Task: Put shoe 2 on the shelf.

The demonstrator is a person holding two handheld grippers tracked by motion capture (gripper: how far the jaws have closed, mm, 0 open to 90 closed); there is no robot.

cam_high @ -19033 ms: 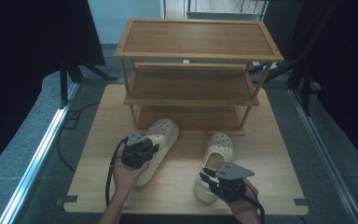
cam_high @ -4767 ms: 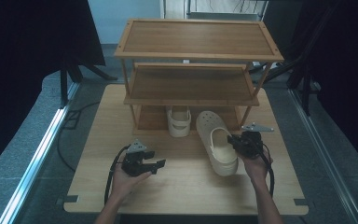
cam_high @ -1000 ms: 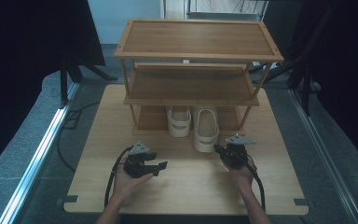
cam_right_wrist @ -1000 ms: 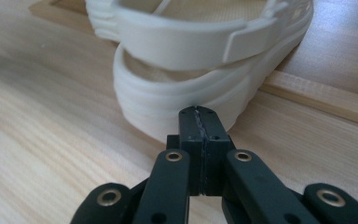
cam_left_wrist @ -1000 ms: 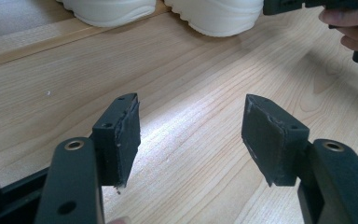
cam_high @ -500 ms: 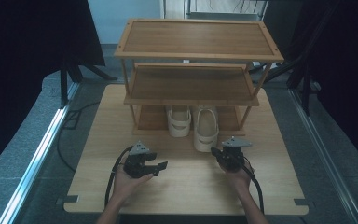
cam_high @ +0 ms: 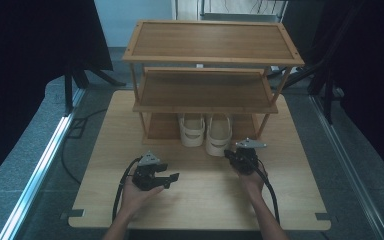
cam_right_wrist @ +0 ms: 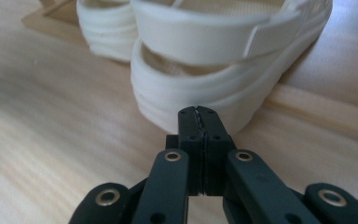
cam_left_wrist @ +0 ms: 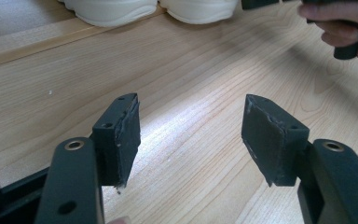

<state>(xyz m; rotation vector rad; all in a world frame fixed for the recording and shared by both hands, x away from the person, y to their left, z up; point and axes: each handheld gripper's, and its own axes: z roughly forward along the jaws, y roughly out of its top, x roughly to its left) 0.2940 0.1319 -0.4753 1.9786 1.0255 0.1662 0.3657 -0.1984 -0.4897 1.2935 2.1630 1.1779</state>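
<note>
From the high view I see the whole wooden shoe rack (cam_high: 205, 65) with its three slatted shelves, standing at the far part of the light wooden tabletop (cam_high: 200, 200). Two cream clogs stand side by side with the toes under the lowest shelf and the heels toward me: the left clog (cam_high: 192, 131) sits deeper, the right clog (cam_high: 218, 136) sticks out a little more onto the tabletop. My left gripper (cam_high: 167, 178) lies low in my left hand, well apart from the clogs. My right gripper (cam_high: 228, 154) is just beside the heel of the right clog.

My right gripper view gives what the high one cannot: the right clog (cam_right_wrist: 223, 70) is very near, with a smooth rubbery heel strap, a ribbed band at its end and a thick rounded sole edge. My right gripper (cam_right_wrist: 200, 112) has its fingers pressed flat together with nothing between them, and the tips are at the clog's heel; if they touch it I cannot tell. The left clog (cam_right_wrist: 105, 32) is behind, blurred.

My left gripper view shows my left gripper (cam_left_wrist: 191, 128) with the fingers wide apart and holding nothing, the black pads (cam_left_wrist: 265, 135) a bit worn at the edges, above the pale wood grain. Both clog heels appear at the top edge.
</note>
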